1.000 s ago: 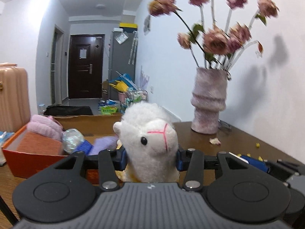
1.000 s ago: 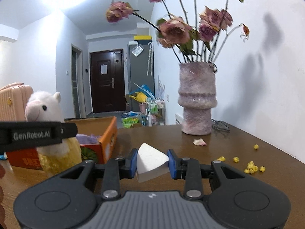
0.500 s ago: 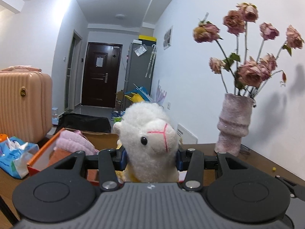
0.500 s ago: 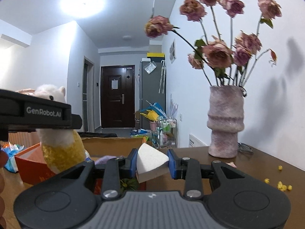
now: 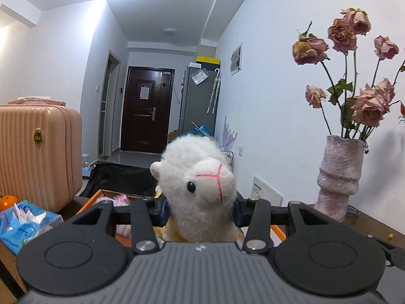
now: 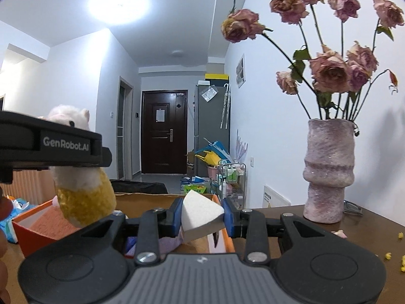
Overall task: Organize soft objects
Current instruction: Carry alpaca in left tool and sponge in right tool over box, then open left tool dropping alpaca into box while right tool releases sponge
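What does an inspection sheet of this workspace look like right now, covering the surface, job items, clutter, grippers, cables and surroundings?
Surface: brown wooden table, petals and yellow crumbs scattered at right.
Job's things: white plush alpaca and white foam wedge, both held above the orange box, which already holds pink and purple soft items.
Clutter: tissue pack, orange fruit, pink vase of dried roses.
Grippers: left gripper shut on the alpaca; right gripper shut on the wedge.
Cables: a dark cord behind the vase.
Surroundings: pink suitcase, hallway with dark door, grey fridge, floor clutter.
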A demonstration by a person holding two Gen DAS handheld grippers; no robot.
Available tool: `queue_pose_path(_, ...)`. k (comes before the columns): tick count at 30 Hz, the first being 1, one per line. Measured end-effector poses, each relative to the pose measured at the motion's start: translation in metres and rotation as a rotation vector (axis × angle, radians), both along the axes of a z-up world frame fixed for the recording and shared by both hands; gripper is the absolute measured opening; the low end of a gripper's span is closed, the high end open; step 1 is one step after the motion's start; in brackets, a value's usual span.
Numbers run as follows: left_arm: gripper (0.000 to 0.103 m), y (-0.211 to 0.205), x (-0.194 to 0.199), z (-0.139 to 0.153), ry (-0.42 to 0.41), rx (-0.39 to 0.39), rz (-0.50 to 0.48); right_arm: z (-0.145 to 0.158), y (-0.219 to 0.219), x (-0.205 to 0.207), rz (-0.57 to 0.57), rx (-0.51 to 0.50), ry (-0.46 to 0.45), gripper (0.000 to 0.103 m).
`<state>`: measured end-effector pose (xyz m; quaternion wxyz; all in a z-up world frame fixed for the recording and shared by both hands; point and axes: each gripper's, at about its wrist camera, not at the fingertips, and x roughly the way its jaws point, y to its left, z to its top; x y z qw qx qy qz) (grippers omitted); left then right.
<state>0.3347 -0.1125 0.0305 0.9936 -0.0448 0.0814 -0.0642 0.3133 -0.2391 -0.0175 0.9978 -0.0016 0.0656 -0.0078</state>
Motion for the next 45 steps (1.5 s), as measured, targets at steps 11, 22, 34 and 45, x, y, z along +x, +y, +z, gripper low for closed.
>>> queue_pose_path(11,0.046,0.006,0.038,-0.006,-0.009,0.029,0.020,-0.004,0.011,0.037,0.015,-0.033,0.003,0.032)
queue_pose_path(22,0.046,0.006,0.072,-0.016,0.005,0.065,0.034,-0.007,0.012,0.067,0.038,-0.035,0.021,0.032)
queue_pose_path(34,0.046,0.008,0.096,-0.026,0.031,0.095,0.044,-0.014,0.022,0.092,0.088,-0.068,0.058,0.032)
queue_pose_path(45,0.103,0.018,0.087,-0.027,0.013,0.064,0.132,-0.018,0.013,0.094,0.074,-0.034,0.099,0.065)
